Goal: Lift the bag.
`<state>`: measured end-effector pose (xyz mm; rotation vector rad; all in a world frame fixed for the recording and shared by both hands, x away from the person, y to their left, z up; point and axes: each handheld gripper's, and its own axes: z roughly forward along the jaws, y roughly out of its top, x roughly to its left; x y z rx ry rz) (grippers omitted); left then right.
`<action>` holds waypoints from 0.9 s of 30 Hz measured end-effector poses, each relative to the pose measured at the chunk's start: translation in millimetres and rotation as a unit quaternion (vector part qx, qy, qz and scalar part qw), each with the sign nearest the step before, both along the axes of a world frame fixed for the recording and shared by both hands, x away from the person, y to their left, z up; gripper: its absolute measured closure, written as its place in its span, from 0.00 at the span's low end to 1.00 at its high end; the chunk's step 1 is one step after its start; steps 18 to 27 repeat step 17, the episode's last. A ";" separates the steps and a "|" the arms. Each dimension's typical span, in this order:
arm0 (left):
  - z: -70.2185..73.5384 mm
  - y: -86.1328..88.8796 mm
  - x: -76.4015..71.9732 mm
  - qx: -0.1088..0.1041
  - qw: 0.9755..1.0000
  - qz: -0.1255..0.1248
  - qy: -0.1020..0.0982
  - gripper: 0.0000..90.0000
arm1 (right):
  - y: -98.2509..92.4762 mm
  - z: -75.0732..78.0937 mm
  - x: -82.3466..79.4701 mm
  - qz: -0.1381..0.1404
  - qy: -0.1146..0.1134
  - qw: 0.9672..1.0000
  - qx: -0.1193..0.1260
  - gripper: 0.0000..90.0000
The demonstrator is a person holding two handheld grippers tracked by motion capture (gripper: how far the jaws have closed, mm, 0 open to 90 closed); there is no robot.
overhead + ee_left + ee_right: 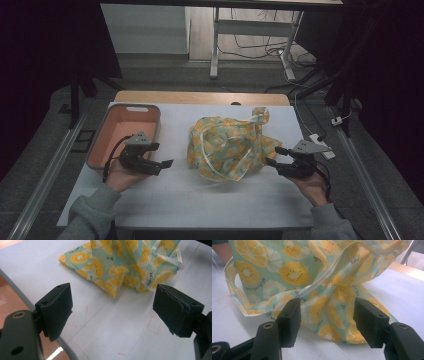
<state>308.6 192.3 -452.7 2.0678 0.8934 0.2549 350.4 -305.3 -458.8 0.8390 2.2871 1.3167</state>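
we see the crumpled bag [231,146] lying between the left tongs [162,155] and right tongs [274,155], both spread wide and empty

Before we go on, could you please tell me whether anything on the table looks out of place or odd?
The fruit-print bag lies crumpled mid-table, its handles splayed rather than flat. The pink bin at the left overhangs the white mat's edge. Nothing looks spilled or damaged. Both tools, left and right, are open.

Teal cloth bag [227,146] printed with yellow citrus slices; salmon-pink tray [105,145]; black tongs [159,155]
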 end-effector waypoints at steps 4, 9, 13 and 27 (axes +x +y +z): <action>-2.1 2.0 -0.9 0.002 1.000 0.004 0.004 0.18 | 0.2 0.7 -0.3 0.001 -0.005 1.000 0.003 0.45; -3.4 2.6 1.3 0.003 1.000 0.007 0.007 0.18 | 0.0 1.8 -2.2 0.004 -0.010 1.000 0.005 0.45; -3.7 3.2 1.3 0.001 1.000 0.009 0.008 0.18 | 0.9 2.3 -2.8 0.007 -0.012 1.000 0.005 0.45; -4.8 3.6 1.1 0.000 1.000 0.010 0.010 0.18 | 3.4 1.9 -4.0 0.011 -0.012 1.000 0.003 0.45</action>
